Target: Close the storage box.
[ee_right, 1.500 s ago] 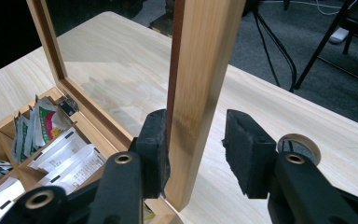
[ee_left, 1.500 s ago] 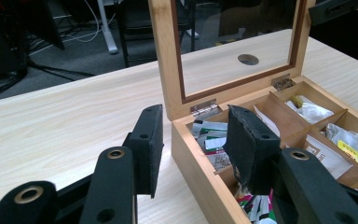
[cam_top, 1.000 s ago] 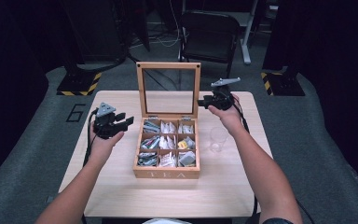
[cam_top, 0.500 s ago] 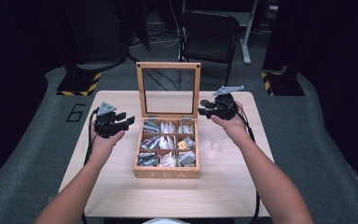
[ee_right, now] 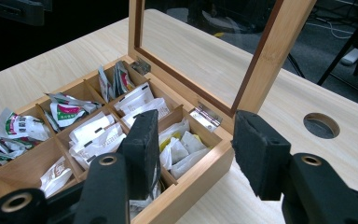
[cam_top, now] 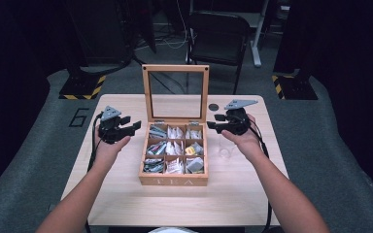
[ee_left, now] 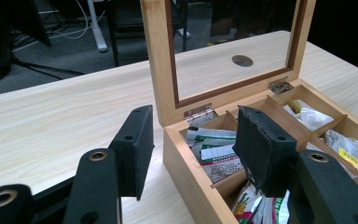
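A wooden tea box stands mid-table with its glass lid upright and sachets in several compartments. My left gripper hovers just left of the box's back left corner. Its jaws have just been opening, and in the left gripper view the left gripper frames the box's left wall without touching it. My right gripper hangs at the box's back right corner. The right gripper stands open over the right wall, its jaws having widened slightly, with nothing gripped.
A clear glass stands on the table right of the box, under my right hand. A round cable hole lies behind it. A black chair and stand bases sit on the floor beyond the far table edge.
My right gripper has moved toward me along the box's right side, from near the lid's top down to the hinge corner. The left hand stayed put while its jaws spread apart.
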A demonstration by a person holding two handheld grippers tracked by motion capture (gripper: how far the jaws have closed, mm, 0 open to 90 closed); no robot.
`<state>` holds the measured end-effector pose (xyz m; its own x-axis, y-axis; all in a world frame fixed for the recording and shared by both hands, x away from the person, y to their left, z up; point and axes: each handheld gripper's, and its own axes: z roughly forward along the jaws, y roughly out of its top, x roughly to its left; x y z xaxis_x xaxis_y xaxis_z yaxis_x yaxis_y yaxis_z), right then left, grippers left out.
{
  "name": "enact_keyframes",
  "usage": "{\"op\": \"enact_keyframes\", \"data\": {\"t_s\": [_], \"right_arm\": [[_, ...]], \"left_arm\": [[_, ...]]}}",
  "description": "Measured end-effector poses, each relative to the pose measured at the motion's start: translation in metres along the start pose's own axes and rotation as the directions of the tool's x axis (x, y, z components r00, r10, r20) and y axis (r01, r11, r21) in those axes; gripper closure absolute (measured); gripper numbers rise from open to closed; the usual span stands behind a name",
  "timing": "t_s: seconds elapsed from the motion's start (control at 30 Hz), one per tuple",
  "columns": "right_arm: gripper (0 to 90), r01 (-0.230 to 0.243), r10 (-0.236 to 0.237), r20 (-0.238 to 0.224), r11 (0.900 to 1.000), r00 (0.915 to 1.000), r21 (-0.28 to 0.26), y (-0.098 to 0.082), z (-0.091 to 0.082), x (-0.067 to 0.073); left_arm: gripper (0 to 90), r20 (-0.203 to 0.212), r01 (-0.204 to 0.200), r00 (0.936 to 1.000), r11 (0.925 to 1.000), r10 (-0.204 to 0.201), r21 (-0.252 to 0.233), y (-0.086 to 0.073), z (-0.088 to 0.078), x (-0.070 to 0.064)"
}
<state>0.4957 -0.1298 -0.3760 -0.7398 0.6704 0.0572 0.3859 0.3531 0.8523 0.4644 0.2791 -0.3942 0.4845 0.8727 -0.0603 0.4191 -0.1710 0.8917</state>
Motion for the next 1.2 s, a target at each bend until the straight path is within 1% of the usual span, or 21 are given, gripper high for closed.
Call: {"op": "enact_keyframes", "data": {"t_s": [0.1,0.13,0.2,0.23,0.33,0.37,0.43,0.47,0.5,0.57,0.6,0.67,0.7,0.77,0.83,0.87,0.9,0.97,1.07,1.1,1.2], "right_arm": [[50.6,0.008,-0.008,-0.004,1.0,1.0,-0.003,-0.001,-0.001,0.003],[50.6,0.012,-0.012,-0.007,1.0,0.9999,-0.007,-0.003,-0.002,0.005],[50.6,0.017,-0.017,-0.009,1.0,0.9998,-0.007,-0.004,-0.002,0.007],[50.3,0.022,-0.022,-0.011,1.0,0.9997,-0.008,-0.006,-0.003,0.01],[50.7,0.022,-0.022,-0.022,1.0,0.9995,-0.008,-0.008,-0.003,0.013],[50.8,0.019,-0.019,-0.027,1.0,0.9995,-0.012,-0.009,-0.003,0.014],[50.7,0.027,-0.027,-0.023,1.0,0.9993,-0.012,-0.01,-0.004,0.016],[50.7,0.027,-0.027,-0.023,1.0,0.9993,-0.012,-0.01,-0.004,0.016],[49.6,0.033,-0.034,-0.026,0.999,0.9991,-0.021,-0.013,-0.004,0.018],[48.0,0.034,-0.034,-0.023,0.999,0.9991,-0.023,-0.015,-0.005,0.02],[47.8,0.029,-0.03,-0.029,0.999,0.9991,-0.023,-0.016,-0.005,0.021],[48.3,0.033,-0.034,-0.039,0.999,0.9987,-0.025,-0.016,-0.004,0.02],[48.4,0.027,-0.028,-0.041,0.999,0.9988,-0.022,-0.017,-0.004,0.021],[49.6,0.04,-0.041,-0.029,0.999,0.9988,-0.015,-0.019,-0.004,0.023],[50.9,0.037,-0.038,-0.031,0.999,0.9988,-0.014,-0.02,-0.004,0.023],[51.0,0.039,-0.039,-0.039,0.999,0.9985,-0.011,-0.021,-0.004,0.023],[52.3,0.023,-0.024,-0.045,1.0,0.9987,-0.014,-0.023,-0.003,0.023],[53.1,0.02,-0.021,-0.051,1.0,0.9985,-0.016,-0.024,-0.003,0.023],[55.4,0.023,-0.024,-0.053,1.0,0.9983,-0.018,-0.029,-0.004,0.026],[55.7,0.027,-0.028,-0.054,0.999,0.9981,-0.022,-0.03,-0.004,0.027],[57.5,0.032,-0.034,-0.059,0.999,0.9977,-0.032,-0.035,-0.005,0.031]], "left_arm": [[44.8,0.002,-0.003,1.0,1.0,0.003,-0.005,0.0,-0.001,-0.001],[42.8,-0.002,-0.004,1.0,1.0,0.004,-0.009,0.0,-0.001,-0.002],[41.6,-0.004,-0.009,0.9999,0.9999,0.009,-0.008,0.0,-0.002,-0.002],[41.2,-0.006,-0.012,0.9999,0.9999,0.012,-0.005,0.0,-0.002,-0.002],[40.3,-0.004,-0.013,0.9999,0.9999,0.012,-0.004,0.0,-0.002,-0.003],[39.8,-0.012,-0.019,0.9998,0.9998,0.019,-0.005,0.0,-0.002,-0.004],[39.3,-0.012,-0.025,0.9996,0.9997,0.025,-0.002,0.0,-0.002,-0.004],[39.3,-0.01,-0.025,0.9997,0.9997,0.024,-0.005,0.0,-0.002,-0.005],[39.2,-0.006,-0.032,0.9995,0.9994,0.032,-0.008,0.0,-0.003,-0.006],[39.2,-0.004,-0.031,0.9995,0.9995,0.031,-0.004,0.0,-0.003,-0.007],[39.1,-0.001,-0.03,0.9996,0.9995,0.03,-0.004,0.0,-0.003,-0.007],[39.3,-0.003,-0.035,0.9994,0.9994,0.035,-0.006,0.0,-0.003,-0.007],[40.5,-0.001,-0.034,0.9994,0.9994,0.034,-0.006,0.0,-0.003,-0.007],[41.5,0.005,-0.036,0.9993,0.9993,0.036,-0.003,0.0,-0.003,-0.007],[41.6,0.003,-0.031,0.9995,0.9995,0.031,-0.003,0.0,-0.003,-0.007],[41.6,0.007,-0.03,0.9995,0.9995,0.03,0.0,0.0,-0.004,-0.007],[41.6,0.006,-0.025,0.9997,0.9997,0.025,-0.002,0.0,-0.003,-0.007],[41.7,0.01,-0.023,0.9997,0.9997,0.023,0.003,0.0,-0.003,-0.007],[43.5,0.016,-0.024,0.9996,0.9997,0.024,0.006,-0.001,-0.003,-0.008],[44.3,0.028,-0.026,0.9993,0.9996,0.026,0.008,-0.001,-0.003,-0.008],[45.4,0.03,-0.023,0.9993,0.9997,0.023,0.006,-0.001,-0.004,-0.011]]}}
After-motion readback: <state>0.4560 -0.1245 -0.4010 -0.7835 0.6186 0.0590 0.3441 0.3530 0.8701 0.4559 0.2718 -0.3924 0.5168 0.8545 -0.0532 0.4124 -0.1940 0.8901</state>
